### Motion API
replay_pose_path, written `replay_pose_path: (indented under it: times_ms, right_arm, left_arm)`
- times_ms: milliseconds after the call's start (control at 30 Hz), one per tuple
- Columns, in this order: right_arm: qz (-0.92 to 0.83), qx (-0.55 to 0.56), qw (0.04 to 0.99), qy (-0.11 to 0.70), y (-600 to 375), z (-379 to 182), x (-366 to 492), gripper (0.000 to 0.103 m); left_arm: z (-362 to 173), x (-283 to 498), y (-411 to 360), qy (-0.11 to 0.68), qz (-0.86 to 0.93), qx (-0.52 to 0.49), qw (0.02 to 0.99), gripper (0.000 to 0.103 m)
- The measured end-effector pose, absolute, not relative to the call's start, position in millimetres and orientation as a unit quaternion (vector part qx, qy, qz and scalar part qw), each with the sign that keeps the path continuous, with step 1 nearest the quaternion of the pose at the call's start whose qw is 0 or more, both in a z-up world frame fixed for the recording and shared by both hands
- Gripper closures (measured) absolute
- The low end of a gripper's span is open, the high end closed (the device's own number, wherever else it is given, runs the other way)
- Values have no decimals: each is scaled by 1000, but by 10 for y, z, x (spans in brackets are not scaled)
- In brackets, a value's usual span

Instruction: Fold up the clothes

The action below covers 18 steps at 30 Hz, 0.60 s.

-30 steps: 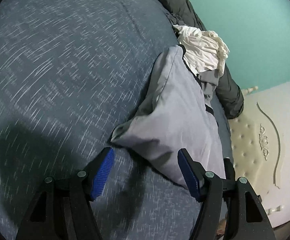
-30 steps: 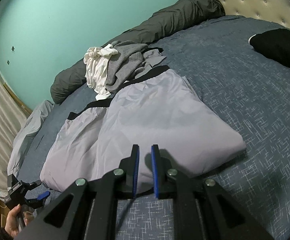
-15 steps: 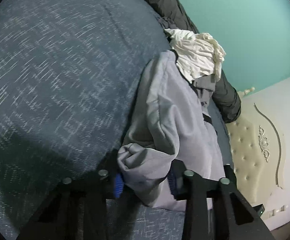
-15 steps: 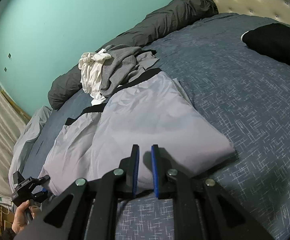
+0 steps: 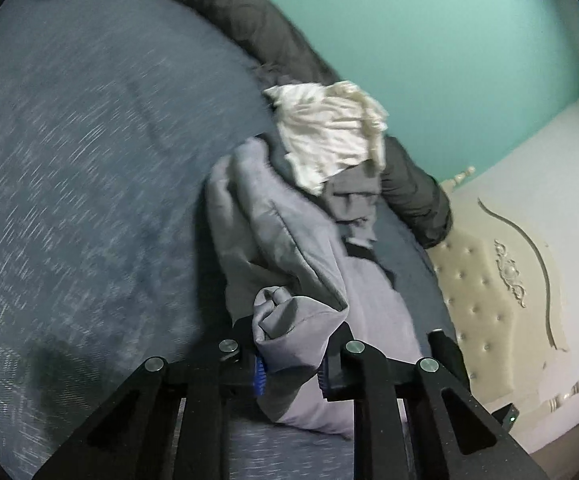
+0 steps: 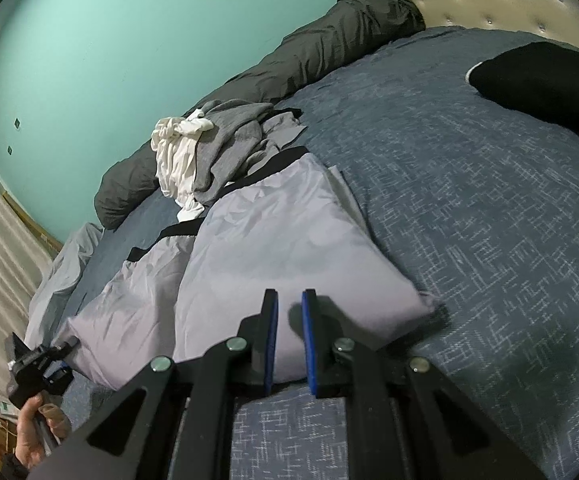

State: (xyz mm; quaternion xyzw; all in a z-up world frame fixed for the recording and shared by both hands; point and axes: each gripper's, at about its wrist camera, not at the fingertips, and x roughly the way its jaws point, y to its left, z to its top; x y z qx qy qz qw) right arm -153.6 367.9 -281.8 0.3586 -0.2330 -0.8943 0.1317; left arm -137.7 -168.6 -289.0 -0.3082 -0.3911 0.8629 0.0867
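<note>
A light grey garment (image 5: 289,240) with a black waistband lies on the blue bedspread (image 5: 69,160). My left gripper (image 5: 291,374) is closing on its near corner. The cloth is bunched between the blue pads and raised off the bed. In the right wrist view the same garment (image 6: 273,248) spreads out flat, and a hand (image 6: 33,440) holds the left gripper (image 6: 37,364) at its far left corner. My right gripper (image 6: 289,320) hovers over the garment's near edge. Its jaws stand almost shut, with a thin gap and nothing in it.
A crumpled white garment (image 5: 329,132) and a grey one (image 6: 229,136) are heaped behind the light grey one. A dark rolled quilt (image 6: 329,44) runs along the teal wall. The tufted headboard (image 5: 489,288) and a black cloth (image 6: 541,80) lie to the right.
My left jaws went from wide open to closed on the garment's corner, then lifted it so the cloth bunches up. The right gripper slid slightly sideways, its jaws unchanged.
</note>
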Motion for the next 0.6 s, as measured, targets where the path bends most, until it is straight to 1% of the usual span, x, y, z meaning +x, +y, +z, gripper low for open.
replay_pose_path:
  times_ms: [200,400,500,600]
  right_arm:
    - [-892,355,123,-250,3940,-2815,-1502,92]
    - [-889,351,104,-276,4258,-2833,-1459,92]
    - [-886,348,98,-290,4399,-2835,-1438,92]
    - [-884,346,91,-301,4514,-2846,-1426,92]
  left_arm:
    - [-2346,-1597,-1168,-344,884,-289,128,84]
    - [-1811,-1922,-128,-267,897,-286,204,84]
    - [-1746,-2089,553,-225,891,-305,249,84]
    - [-1888,-2212,1230,-182,877,-340,285,84]
